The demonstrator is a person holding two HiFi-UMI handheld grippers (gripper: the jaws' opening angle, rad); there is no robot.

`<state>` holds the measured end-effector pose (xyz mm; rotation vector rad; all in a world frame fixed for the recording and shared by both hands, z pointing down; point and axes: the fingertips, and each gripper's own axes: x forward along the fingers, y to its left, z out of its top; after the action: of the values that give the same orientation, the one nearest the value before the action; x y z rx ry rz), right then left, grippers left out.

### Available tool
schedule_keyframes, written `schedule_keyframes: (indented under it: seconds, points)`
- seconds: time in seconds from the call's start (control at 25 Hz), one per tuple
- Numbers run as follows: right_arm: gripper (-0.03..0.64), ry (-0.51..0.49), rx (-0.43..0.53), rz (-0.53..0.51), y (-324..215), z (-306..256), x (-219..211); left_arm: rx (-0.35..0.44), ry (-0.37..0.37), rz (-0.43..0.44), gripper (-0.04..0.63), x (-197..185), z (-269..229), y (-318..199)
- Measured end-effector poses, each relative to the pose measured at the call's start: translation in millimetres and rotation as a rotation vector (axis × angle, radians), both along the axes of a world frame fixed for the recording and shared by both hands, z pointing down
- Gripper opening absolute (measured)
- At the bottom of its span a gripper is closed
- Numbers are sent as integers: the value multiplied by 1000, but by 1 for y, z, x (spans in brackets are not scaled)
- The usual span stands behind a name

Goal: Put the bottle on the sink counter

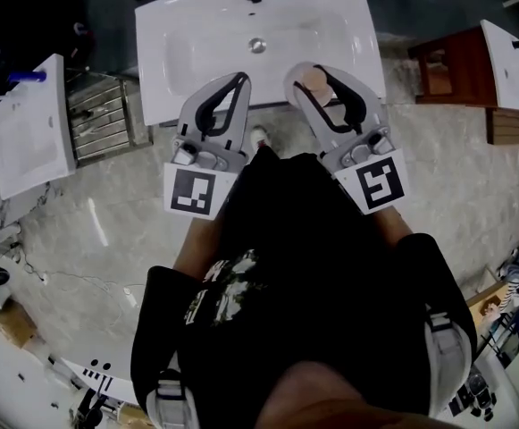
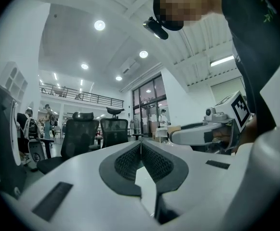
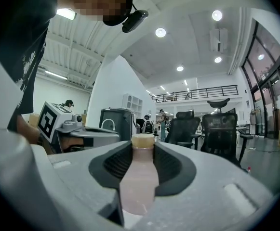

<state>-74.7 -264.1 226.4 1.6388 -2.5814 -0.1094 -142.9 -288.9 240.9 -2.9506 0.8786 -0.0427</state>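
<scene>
Bottle [image 3: 139, 177] looks light, stiff and slick; your right gripper [image 3: 143, 144] jaws pinch its neck, while your left gripper [image 2: 140, 144] jaws meet empty.

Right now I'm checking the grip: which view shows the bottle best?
The right gripper view: the pink bottle fills the centre, clamped by the right gripper. The head view shows only a glimpse; the left gripper view, nothing clear.

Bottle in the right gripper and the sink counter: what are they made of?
Bottle: probably plastic, pale pink, cloudy matte body, tan cap.
Sink counter: glazed ceramic or cast resin, smooth white, basin moulded in one piece; cannot tell which.
</scene>
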Motion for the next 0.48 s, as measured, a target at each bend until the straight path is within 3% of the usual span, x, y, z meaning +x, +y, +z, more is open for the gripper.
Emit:
schedule_keyframes:
  seconds: [0.32, 0.48]
  points:
    - [129, 1, -5, 70, -38, 8, -4, -20, 9, 65, 17, -1, 12, -41]
    - [129, -8, -22, 109, -49, 17, 6, -36, 3, 116, 17, 16, 22, -53]
